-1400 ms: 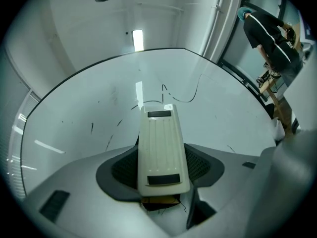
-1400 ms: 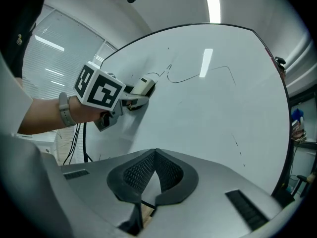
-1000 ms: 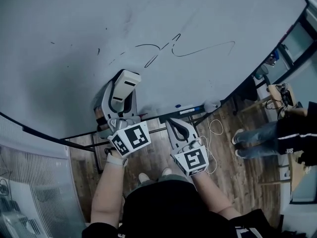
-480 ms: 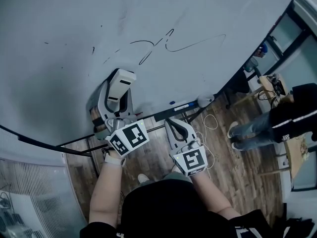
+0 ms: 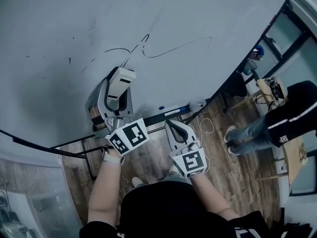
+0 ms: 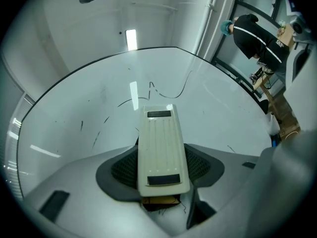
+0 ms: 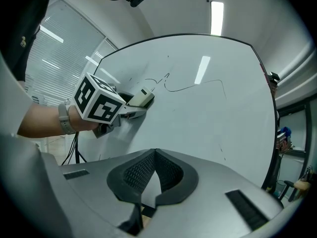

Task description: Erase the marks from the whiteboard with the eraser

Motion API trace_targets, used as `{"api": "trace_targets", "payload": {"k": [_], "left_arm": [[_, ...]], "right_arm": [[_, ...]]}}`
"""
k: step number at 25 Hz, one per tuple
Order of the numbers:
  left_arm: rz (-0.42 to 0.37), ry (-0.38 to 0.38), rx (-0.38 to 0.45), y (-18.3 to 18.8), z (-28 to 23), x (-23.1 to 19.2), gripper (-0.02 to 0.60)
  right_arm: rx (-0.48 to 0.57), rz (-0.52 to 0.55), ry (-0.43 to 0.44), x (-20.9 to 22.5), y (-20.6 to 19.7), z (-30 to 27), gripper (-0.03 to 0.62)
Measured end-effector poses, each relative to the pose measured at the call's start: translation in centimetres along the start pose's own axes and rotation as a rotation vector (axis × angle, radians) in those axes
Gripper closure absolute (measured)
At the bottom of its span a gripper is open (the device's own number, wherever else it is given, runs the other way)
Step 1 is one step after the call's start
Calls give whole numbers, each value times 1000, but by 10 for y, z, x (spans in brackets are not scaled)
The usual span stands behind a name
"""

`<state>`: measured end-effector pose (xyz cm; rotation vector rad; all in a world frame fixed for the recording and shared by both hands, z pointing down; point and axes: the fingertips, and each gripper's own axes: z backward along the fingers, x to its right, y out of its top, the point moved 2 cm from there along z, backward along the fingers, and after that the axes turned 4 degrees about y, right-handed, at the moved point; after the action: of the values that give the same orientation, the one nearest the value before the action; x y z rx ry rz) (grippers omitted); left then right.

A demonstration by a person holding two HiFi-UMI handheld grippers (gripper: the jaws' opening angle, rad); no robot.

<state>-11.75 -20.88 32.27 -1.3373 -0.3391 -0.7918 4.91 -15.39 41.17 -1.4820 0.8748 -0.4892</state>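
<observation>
The whiteboard (image 5: 208, 14) fills the top of the head view. It carries thin black marks: a squiggle (image 5: 141, 43) with a long curve (image 5: 183, 46) running right, plus small flecks further left. A cream eraser (image 5: 122, 79) is held flat-side out in my left gripper (image 5: 119, 86), just below the squiggle's left end. Seen from the left gripper view, the eraser (image 6: 161, 148) sits between the jaws of my left gripper (image 6: 161, 155), with the marks (image 6: 163, 90) right ahead. My right gripper (image 5: 172, 124) hangs lower, off the board, shut and empty (image 7: 155, 152).
The board's tray (image 5: 171, 114) holds a marker near its right end. A white cable (image 5: 208, 127) lies on the wooden floor. A person in dark clothes and jeans (image 5: 277, 118) stands at the right, by a stool (image 5: 271, 89). Window blinds (image 5: 29, 182) are at lower left.
My left gripper and eraser have shifted right along the board, now just under the squiggle's left end. The right gripper stays low. The person at the right has stepped closer.
</observation>
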Motion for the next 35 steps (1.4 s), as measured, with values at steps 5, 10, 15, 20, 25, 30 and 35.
{"api": "trace_targets", "payload": {"k": [5, 10, 15, 20, 25, 30, 35], "left_arm": [[14, 16, 48, 45, -17, 15, 310], [-8, 40, 94, 90, -34, 22, 311], [-4, 38, 64, 102, -41, 21, 311], [-10, 46, 118, 141, -54, 8, 311], [19, 58, 165, 170, -63, -4, 311], [-6, 64, 197, 158, -57, 1, 311], [-37, 50, 181, 128, -47, 6, 311]], "right_arm": [[11, -7, -7, 33, -2, 14, 568], [26, -14, -27, 63, -2, 26, 568], [43, -8, -33, 75, 0, 38, 568], [41, -22, -36, 80, -2, 41, 568], [43, -23, -42, 84, -2, 46, 568], [38, -25, -31, 83, -3, 42, 568], [31, -41, 4, 69, -5, 29, 567]]}}
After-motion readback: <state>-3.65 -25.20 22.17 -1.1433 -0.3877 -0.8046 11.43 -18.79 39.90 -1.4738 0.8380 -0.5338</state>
